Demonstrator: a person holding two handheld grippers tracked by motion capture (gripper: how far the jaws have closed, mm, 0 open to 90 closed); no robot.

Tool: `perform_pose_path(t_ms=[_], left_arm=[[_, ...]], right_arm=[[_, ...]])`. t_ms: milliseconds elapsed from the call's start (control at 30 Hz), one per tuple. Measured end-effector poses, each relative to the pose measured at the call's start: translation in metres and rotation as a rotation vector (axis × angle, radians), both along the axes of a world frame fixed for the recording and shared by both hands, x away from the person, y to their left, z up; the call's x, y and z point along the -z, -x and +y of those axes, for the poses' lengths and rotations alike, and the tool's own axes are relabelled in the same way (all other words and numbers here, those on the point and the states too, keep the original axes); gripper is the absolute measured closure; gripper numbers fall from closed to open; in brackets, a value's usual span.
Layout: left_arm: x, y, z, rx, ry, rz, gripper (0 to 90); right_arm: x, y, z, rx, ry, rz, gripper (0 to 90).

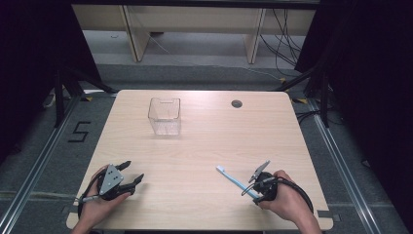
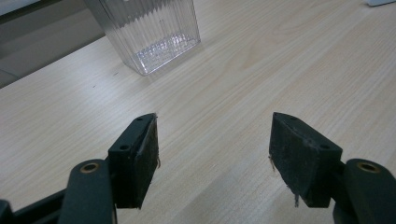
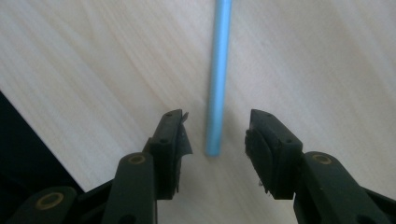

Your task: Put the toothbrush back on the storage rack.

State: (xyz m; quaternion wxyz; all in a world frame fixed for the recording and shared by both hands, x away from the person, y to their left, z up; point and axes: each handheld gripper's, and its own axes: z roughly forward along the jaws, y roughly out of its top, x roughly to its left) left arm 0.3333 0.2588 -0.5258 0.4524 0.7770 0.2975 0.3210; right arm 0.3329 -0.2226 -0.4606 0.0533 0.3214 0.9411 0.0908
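Two grippers sit low at the near edge of the table (image 1: 204, 146), and by my reckoning nothing has been picked up yet. The right gripper (image 3: 215, 133) has its jaws spread wide with the tail end of the blue toothbrush (image 3: 218, 74) lying between its fingers (image 3: 175, 135), touching neither pad; the handle runs straight ahead from them, flat on the wood. The left gripper (image 2: 212, 154) stands open and empty, the clear ribbed container (image 2: 149, 32) upright well beyond its fingertips. Closing, lifting and carrying the toothbrush all seem left to do.
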Motion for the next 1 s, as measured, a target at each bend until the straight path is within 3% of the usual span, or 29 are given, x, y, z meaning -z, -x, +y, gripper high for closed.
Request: perform_pose_path(t_ms=[300, 400, 533, 667, 800, 867, 900, 1000], left_arm=[[0.0, 0.002, 0.001, -0.016, 0.017, 0.0, 32.5], [0.0, 0.0, 0.001, -0.001, 0.013, -0.004, 32.5], [0.0, 0.002, 0.001, -0.01, 0.008, -0.009, 32.5], [0.0, 0.003, 0.001, -0.019, 0.012, -0.001, 32.6], [0.0, 0.002, 0.001, -0.019, 0.012, -0.001, 32.7], [0.0, 0.002, 0.0, -0.009, 0.013, -0.003, 32.7], [0.0, 0.002, 0.001, -0.017, 0.016, -0.005, 32.7], [-0.001, 0.003, 0.001, -0.02, 0.011, 0.0, 32.7]], right_arm=[[-0.001, -0.007, 0.005, 0.009, -0.018, 0.021, 57.9], [-0.003, -0.01, 0.007, 0.019, -0.012, 0.026, 57.9], [-0.008, -0.016, 0.009, 0.015, 0.016, 0.032, 59.4], [-0.011, -0.026, 0.012, -0.025, 0.06, 0.062, 61.3], [-0.012, -0.031, 0.018, -0.011, 0.087, 0.075, 62.4], [-0.012, -0.032, 0.022, 0.025, 0.098, 0.093, 62.9], [-0.013, -0.036, 0.024, 0.016, 0.109, 0.114, 63.4], [-0.013, -0.039, 0.027, 0.017, 0.11, 0.119, 64.1]])
